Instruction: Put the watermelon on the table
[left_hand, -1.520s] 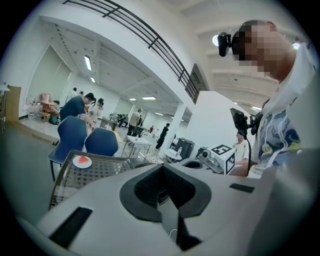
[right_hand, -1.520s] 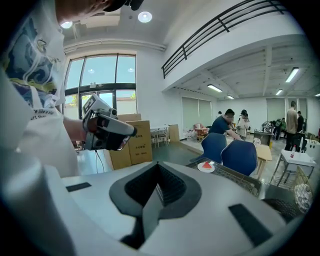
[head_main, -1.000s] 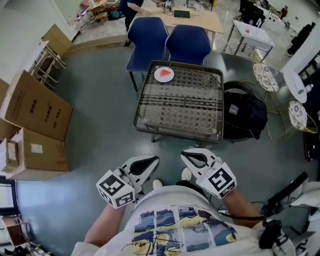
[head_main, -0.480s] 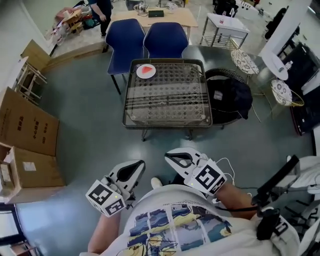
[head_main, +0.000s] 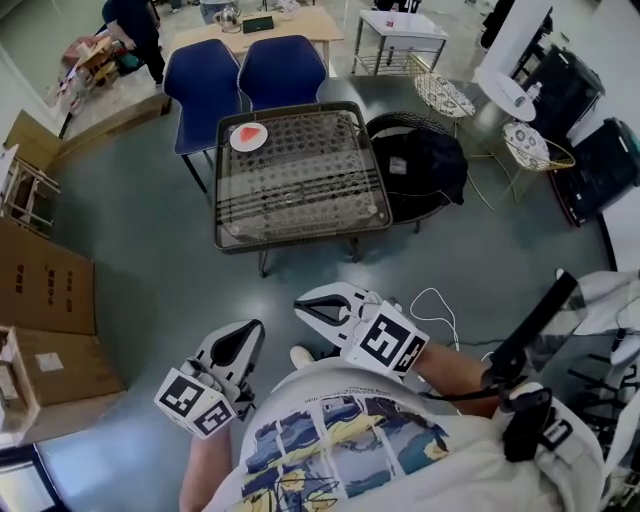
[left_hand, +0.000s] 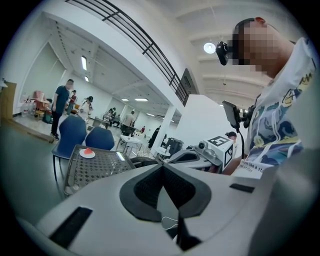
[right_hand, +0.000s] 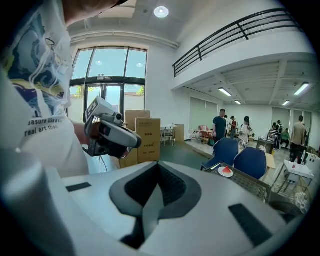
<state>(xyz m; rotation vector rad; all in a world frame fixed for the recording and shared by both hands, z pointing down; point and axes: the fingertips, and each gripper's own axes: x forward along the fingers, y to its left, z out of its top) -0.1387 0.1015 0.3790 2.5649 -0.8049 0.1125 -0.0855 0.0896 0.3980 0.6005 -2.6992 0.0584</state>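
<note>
Both grippers sit low against my body, bottom centre of the head view: left gripper (head_main: 238, 348) and right gripper (head_main: 322, 305), each with jaws pressed together and nothing between them. The red watermelon wedge (head_main: 250, 134) lies on a small round white plate (head_main: 238, 142) at the far left corner of the glass-topped wire-mesh table (head_main: 300, 235), upper centre of frame, well apart from me. Risks as I judge them: the plate is close to the table's edge, so a clumsy nudge could push it off; a hard pinch could crush or squirt the slippery flesh. In both gripper views the wedge shows as a small peak, apex up; its long axis is too small to read.
</note>
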